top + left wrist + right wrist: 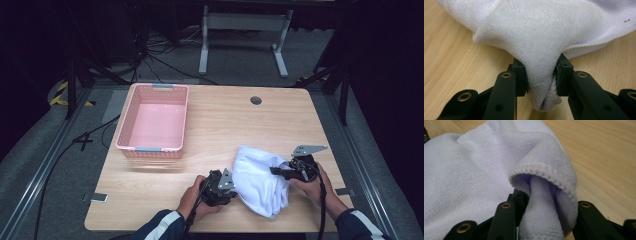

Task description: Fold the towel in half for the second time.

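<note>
- Towel [260, 180], white and bunched, lies on the wooden table [225, 125] near its front edge, between both grippers.
- Left gripper [541, 80] pinches a thick fold, seen close in its own view.
- Right gripper [546, 212] pinches a hemmed edge.
- High view adds a pink basket [131, 125], well apart.

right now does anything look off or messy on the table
Nothing stands out as damaged or spilled. The white towel lies crumpled near the table's front edge, pinched by the left gripper and the right gripper. The pink basket sits upright, squarely placed.
</note>
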